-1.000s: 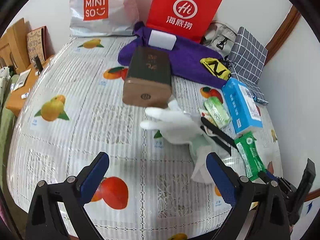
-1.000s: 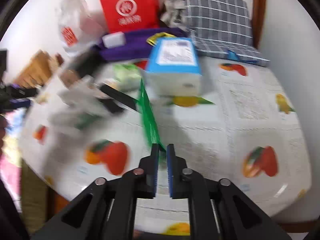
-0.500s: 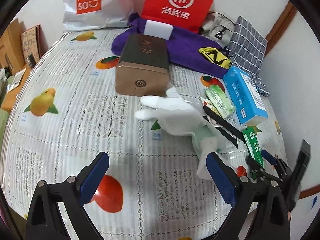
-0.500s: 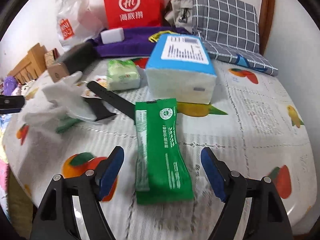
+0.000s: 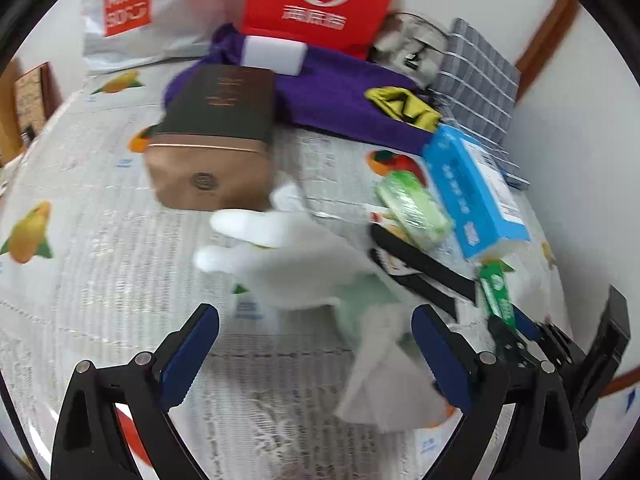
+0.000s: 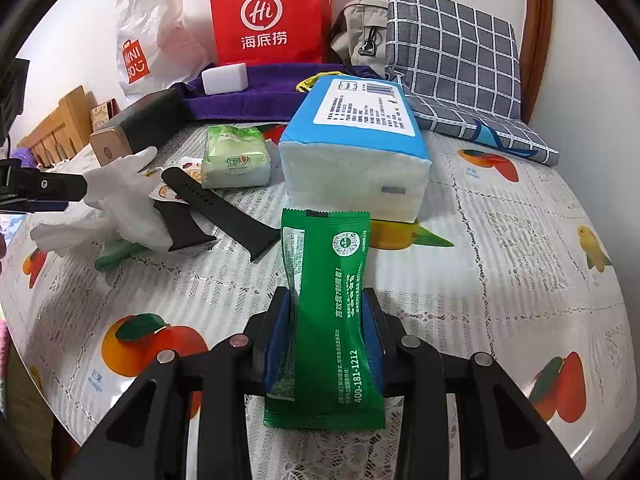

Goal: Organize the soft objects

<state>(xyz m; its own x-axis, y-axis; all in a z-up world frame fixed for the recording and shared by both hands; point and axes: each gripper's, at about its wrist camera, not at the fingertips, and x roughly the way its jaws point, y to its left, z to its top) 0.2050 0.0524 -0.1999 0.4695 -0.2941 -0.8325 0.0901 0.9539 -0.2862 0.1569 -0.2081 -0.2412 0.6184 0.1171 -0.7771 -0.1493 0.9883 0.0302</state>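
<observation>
- The green pack point(image 6: 326, 316) is being pinched by the right tongs point(image 6: 325, 322), one blue pad on each long side.
- It is being held by its sides, most likely so the soft pack is not being crushed flat and can be carried to a new spot.
- The pack is being kept low over the table point(image 6: 520, 264), just in front of the blue tissue box point(image 6: 354, 148). Whether it is being lifted off the cloth cannot be told.
- The left tongs point(image 5: 316, 344) are being held spread wide, with nothing between the pads.
- They are being pointed at the white glove point(image 5: 296, 256), which is lying flat on the table just ahead, so the glove is probably being lined up as the next soft thing to be picked.
- The left view is being blurred, so small things there cannot be told well.
- A black strap point(image 6: 218, 204) is being seen lying partly across the glove, so it may be dragged along if the glove is pulled.
- A small light green pack point(image 6: 236, 158) is being seen just beside the blue box.
- A brown box point(image 5: 212, 152) is being seen close behind the glove's fingers, and may be bumped.
- A purple cloth point(image 5: 340, 96), a red bag point(image 6: 272, 16), a white bag point(image 6: 152, 36) and a checked cushion point(image 6: 460, 64) are being kept at the back by the wall.
</observation>
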